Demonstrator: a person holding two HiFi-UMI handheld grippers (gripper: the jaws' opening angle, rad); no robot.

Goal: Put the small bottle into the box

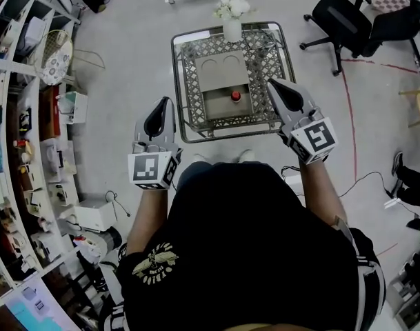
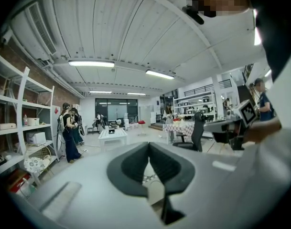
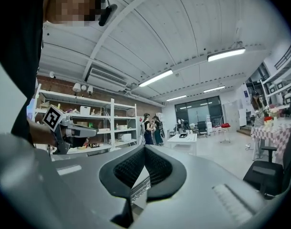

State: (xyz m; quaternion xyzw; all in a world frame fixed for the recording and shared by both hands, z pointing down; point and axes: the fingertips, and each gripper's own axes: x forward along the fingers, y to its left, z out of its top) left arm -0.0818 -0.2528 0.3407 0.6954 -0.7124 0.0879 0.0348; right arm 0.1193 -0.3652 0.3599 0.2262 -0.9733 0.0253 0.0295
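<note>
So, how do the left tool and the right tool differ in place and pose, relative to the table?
In the head view, the left tool sits just outside the left edge of the table, while the right tool reaches in over the table's near right corner. The left tool points almost straight ahead, while the right tool angles inward, toward the box. Both tools are shut and hold nothing.

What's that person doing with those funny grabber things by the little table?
A person stands at a small metal table, holding the left tongs and the right tongs, one in each hand. Both tongs are shut and empty, and neither is touching anything. On the table sits an open box, and a small red-capped bottle seems to be inside it already. A vase of white flowers stands behind the box.
</note>
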